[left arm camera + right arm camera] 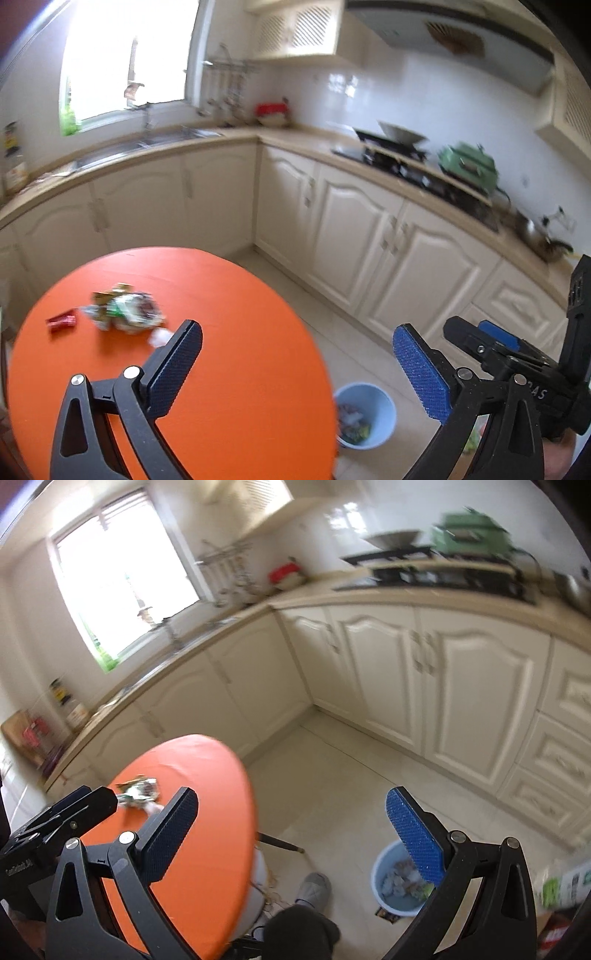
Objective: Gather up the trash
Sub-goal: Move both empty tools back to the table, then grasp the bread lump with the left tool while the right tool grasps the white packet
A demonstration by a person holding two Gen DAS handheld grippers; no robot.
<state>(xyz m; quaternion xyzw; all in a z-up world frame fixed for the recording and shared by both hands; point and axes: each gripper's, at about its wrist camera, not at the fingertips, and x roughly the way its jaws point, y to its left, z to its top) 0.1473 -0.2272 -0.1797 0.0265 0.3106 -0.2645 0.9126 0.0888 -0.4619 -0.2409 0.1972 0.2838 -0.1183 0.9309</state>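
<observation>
Both claws, left claw (pixel 297 363) and right claw (pixel 291 830), are hanging released, gripping nothing. Trash (pixel 123 310) is lying mid-surface (pixel 229 295), well apart from the bin (pixel 384 402); I'm aiming to descend squarely, pinching one wrapper firmly.

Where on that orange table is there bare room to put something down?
The orange table is bare across its near half and its right side, toward the blue bin. It is crowded only at the far left, around the wrapper pile and red wrapper.
</observation>
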